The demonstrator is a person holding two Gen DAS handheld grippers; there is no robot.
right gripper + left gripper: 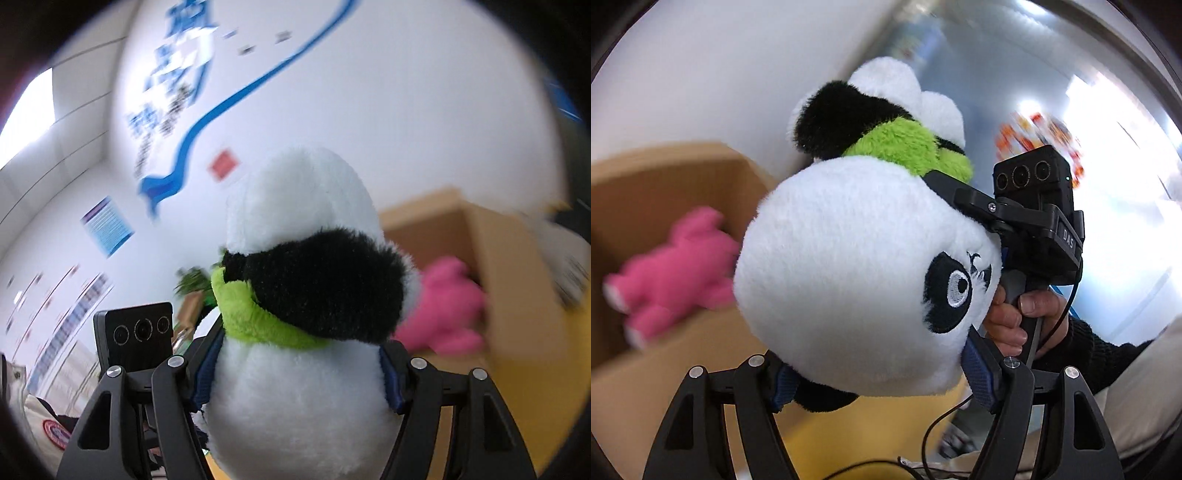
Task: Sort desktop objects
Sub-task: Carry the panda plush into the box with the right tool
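A white and black plush panda [849, 266] with a green scarf is held up in the air between both grippers. My left gripper [879, 384] is shut on its head from below. My right gripper [299, 373] is shut on the panda [303, 332] near the green scarf. The right gripper also shows in the left wrist view [964, 195], clamped at the scarf, with a hand on its handle. A pink plush toy [672, 273] lies in an open cardboard box [657, 184]; it also shows in the right wrist view [447, 306].
The cardboard box [517, 280] stands on a yellow surface [849, 435]. A white wall with blue lettering [177, 74] is behind. Black cables [938, 435] hang near the left gripper. The left gripper's camera block [136, 332] is close to the panda.
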